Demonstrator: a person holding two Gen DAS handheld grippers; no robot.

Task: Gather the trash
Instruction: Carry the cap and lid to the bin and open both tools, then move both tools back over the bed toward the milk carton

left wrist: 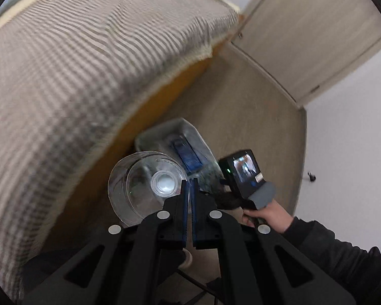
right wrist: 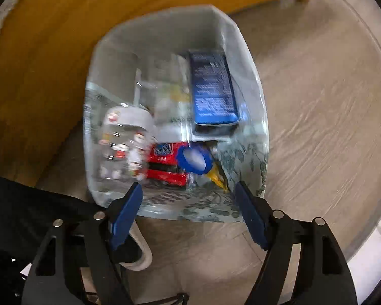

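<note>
- Trash already fills much of the bin (right wrist: 231, 58), which stands on the floor straight ahead of the right gripper (right wrist: 189, 198): a blue box (right wrist: 213, 91), a red wrapper (right wrist: 166, 164), a blue cap (right wrist: 194, 158) and a printed clear bottle (right wrist: 122, 147) lie inside.
- Right jaws stand wide apart with nothing between the pads; they hang over the bin's near rim, so I judge its piece delivered.
- Left gripper (left wrist: 189, 190) has its jaws pinched shut on the thin wall of a clear plastic cup (left wrist: 129, 185), which sticks out ahead and to the left of the jaws, mouth toward the camera, close to the bin (left wrist: 165, 132) but not yet in it.
- Left to do, as I judge: drop that cup in; any further litter is out of sight.
- Both views are smeared by blur. The cup hides part of the bin, the yellow scrap beside the right jaw is unreadable, and the bin's bottom is covered.
</note>
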